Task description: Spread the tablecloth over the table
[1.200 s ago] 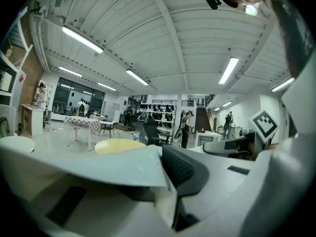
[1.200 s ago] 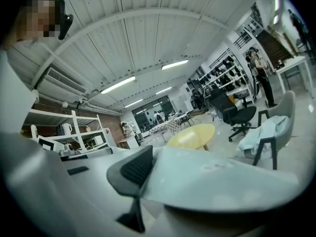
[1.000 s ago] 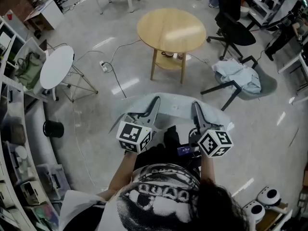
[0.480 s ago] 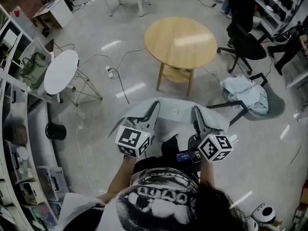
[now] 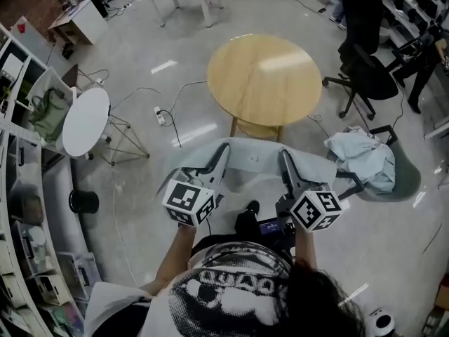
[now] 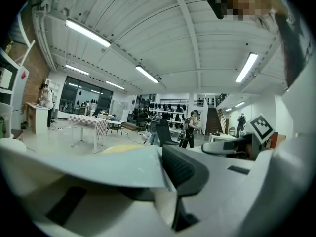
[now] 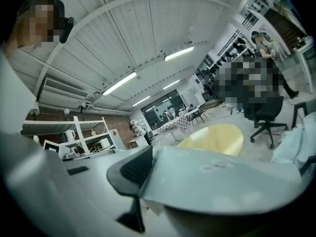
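A pale grey-blue tablecloth (image 5: 250, 158) hangs stretched between my two grippers in the head view. My left gripper (image 5: 225, 151) is shut on its left edge, my right gripper (image 5: 283, 156) on its right edge. Just beyond the cloth stands the round wooden table (image 5: 264, 76), bare on top. In the left gripper view the cloth (image 6: 94, 165) spreads leftward from the left gripper (image 6: 165, 168), with the table (image 6: 122, 148) a yellow sliver behind it. In the right gripper view the cloth (image 7: 224, 177) runs rightward from the right gripper (image 7: 144, 177), the table (image 7: 216, 138) beyond.
A small white round table (image 5: 85, 111) on wire legs stands at the left, with a black bucket (image 5: 83, 201) near it. Cables and a power strip (image 5: 161, 114) lie on the floor. A black office chair (image 5: 370, 76) and a chair draped with cloth (image 5: 363, 154) stand at the right.
Both grippers have carried the cloth forward; the round wooden table now lies closer, right beyond the cloth's far edge. The grip on the cloth is unchanged.
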{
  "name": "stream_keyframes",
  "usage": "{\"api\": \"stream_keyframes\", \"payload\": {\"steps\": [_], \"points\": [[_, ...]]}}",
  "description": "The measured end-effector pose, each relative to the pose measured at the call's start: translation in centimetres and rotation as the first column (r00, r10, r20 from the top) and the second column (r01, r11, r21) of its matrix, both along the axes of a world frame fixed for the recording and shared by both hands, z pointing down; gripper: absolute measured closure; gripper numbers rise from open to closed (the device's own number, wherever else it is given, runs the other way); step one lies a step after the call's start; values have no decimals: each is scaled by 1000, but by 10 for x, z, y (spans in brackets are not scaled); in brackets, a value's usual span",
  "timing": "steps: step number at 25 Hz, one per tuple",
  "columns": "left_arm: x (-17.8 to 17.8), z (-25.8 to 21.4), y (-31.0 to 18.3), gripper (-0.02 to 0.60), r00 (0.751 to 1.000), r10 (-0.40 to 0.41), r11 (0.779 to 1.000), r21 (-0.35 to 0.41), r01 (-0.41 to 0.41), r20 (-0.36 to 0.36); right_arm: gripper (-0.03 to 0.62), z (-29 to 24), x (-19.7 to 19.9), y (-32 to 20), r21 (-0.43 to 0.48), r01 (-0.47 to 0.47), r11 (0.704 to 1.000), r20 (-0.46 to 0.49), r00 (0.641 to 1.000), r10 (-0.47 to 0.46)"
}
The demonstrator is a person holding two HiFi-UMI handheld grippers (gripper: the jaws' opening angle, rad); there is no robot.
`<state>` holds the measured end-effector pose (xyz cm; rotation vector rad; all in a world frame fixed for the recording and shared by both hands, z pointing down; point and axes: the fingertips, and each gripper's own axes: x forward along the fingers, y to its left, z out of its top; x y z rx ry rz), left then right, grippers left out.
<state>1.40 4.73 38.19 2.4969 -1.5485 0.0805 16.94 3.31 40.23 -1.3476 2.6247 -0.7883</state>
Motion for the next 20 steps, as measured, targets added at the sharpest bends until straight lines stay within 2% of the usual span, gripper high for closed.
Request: {"api": "stream_keyframes", "payload": {"steps": [9,20], "points": [[7,-24,-59,532,1000,7,998,60,-6,-24,523,-22,8,-62,51,12,999,28,1000,-13],[-5,-33,-101,531,999,41,997,69,-42,19,522,-24,-6,-100,31,3,1000,36,999,-4]]}}
